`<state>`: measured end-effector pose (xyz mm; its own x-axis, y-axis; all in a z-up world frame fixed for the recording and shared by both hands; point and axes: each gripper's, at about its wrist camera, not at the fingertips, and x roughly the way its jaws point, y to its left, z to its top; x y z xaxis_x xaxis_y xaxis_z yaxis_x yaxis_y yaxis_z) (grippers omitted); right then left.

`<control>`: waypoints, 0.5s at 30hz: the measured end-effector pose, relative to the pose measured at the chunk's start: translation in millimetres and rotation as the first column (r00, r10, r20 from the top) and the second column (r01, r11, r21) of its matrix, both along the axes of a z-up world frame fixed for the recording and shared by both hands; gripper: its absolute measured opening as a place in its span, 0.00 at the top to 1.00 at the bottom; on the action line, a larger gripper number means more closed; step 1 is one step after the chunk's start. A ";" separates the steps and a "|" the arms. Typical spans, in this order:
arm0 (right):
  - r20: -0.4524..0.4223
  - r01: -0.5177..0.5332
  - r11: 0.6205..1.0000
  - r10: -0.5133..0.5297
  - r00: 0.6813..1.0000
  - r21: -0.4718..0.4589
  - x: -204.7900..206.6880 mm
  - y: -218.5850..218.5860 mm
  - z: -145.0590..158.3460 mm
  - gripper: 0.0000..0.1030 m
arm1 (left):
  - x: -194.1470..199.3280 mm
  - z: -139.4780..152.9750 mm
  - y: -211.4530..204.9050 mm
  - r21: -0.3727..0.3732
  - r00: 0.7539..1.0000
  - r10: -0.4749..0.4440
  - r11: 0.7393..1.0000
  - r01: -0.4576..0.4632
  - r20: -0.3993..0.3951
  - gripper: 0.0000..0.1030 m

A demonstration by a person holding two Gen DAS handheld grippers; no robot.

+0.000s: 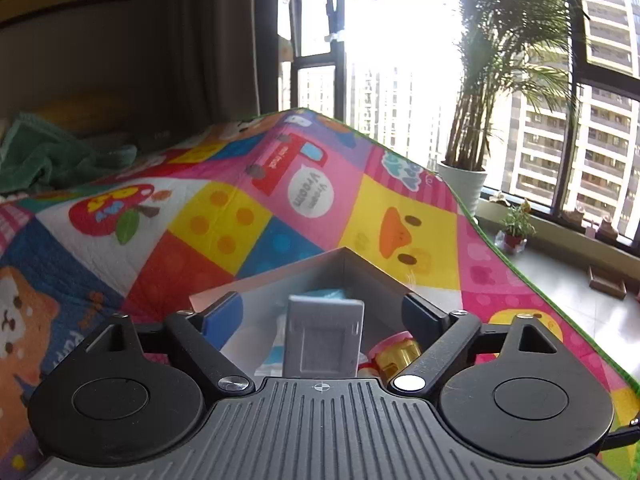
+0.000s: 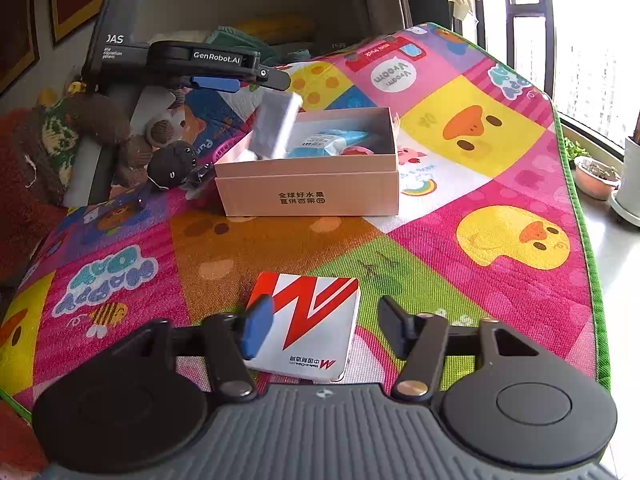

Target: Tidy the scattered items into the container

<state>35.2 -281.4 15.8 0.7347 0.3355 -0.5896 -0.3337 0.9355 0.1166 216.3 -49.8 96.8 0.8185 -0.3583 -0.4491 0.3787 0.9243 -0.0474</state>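
left gripper (image 1: 323, 312) spread over box (image 2: 308, 196) — grey item (image 1: 324, 336) blurred; right gripper (image 2: 326, 330) spread astride card (image 2: 312, 320).

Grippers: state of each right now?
Left gripper: open, jaws apart above the box; grey item dropping free.
Right gripper: open, jaws straddling the red-white packet.

Strong daylight from the windows, with glare and fisheye bending.

The tall dark-framed window (image 1: 400, 40) burns out to white in the left wrist view; the bright patchwork play mat (image 2: 460, 184) is evenly lit with soft shadows. The small grey rectangular box (image 2: 276, 124) is motion-blurred, and straight edges bow near the frame borders.
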 end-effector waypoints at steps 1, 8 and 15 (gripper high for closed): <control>0.006 0.000 1.000 0.000 1.000 -0.002 -2.1 0.3 -0.7 0.30 | -0.8 -0.8 6.3 -0.017 1.000 0.013 1.000 -0.014 -0.015 0.09; -0.005 0.013 1.000 -0.013 1.000 -0.027 -3.9 -4.0 -13.2 0.25 | -87.3 -31.2 8.4 0.127 0.998 -0.051 0.990 0.056 -0.040 0.01; -0.062 0.062 0.998 -0.062 0.996 -0.002 12.5 -9.1 -20.1 0.76 | -158.2 -86.5 -33.7 0.249 0.966 -0.227 0.935 0.251 -0.120 0.01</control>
<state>47.7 -290.5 -4.3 0.7161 0.2904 -0.6348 -0.2676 0.9541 0.1347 58.1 -83.5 10.3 0.6759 -0.3995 -0.6193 0.5952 0.7914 0.1392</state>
